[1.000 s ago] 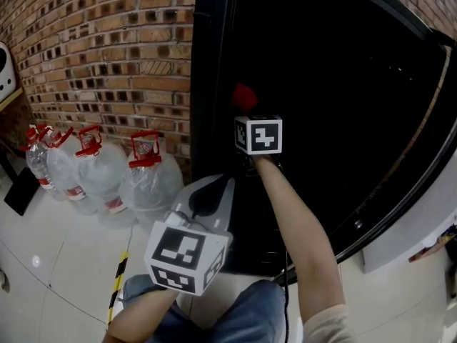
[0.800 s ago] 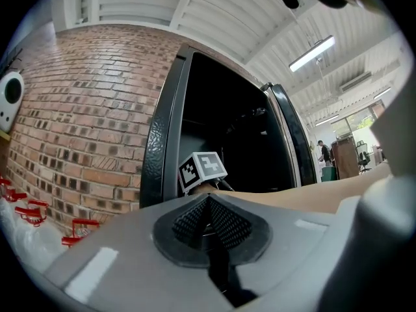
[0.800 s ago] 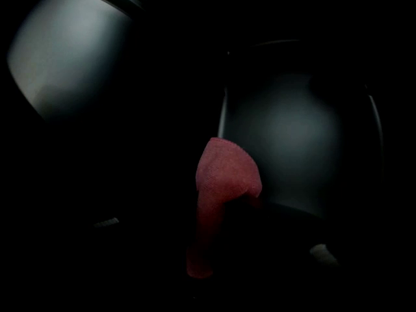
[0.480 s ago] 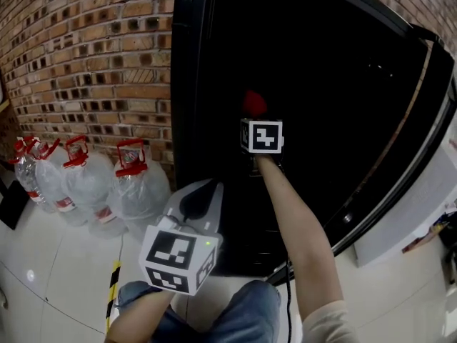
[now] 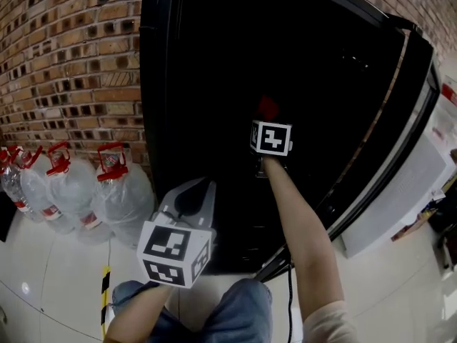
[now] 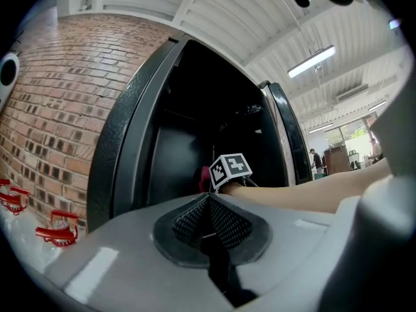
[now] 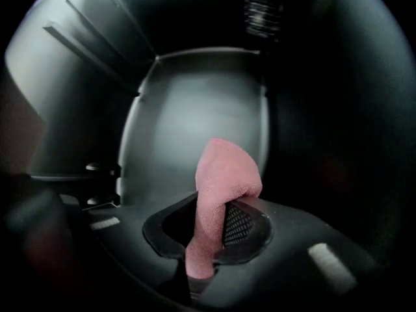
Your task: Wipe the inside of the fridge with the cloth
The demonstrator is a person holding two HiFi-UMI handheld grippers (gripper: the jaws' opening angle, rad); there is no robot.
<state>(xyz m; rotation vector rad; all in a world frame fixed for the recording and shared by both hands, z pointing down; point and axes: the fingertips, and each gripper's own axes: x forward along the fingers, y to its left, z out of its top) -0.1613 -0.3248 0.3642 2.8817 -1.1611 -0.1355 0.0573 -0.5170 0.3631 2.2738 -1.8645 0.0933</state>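
A tall black fridge (image 5: pixel 214 63) stands open, its inside dark. My right gripper (image 5: pixel 268 120) reaches into it at arm's length, shut on a pink-red cloth (image 5: pixel 268 108) that sticks out past the marker cube. In the right gripper view the cloth (image 7: pixel 218 194) is pinched between the jaws of the right gripper (image 7: pixel 209 229) and points at the pale back wall (image 7: pixel 195 122) of the fridge. My left gripper (image 5: pixel 191 202) hangs low outside the fridge, shut with nothing in it; the left gripper (image 6: pixel 209 213) shows its pads pressed together.
The fridge door (image 5: pixel 389 141) swings open to the right. A brick wall (image 5: pixel 78 70) runs along the left, with several large water bottles (image 5: pixel 118 188) on the white tiled floor (image 5: pixel 43 284) below it. My knees (image 5: pixel 235 313) are just below the grippers.
My right gripper with the cloth has moved up and to the right, deeper into the fridge. The view has swung right, so the bottles sit further left.
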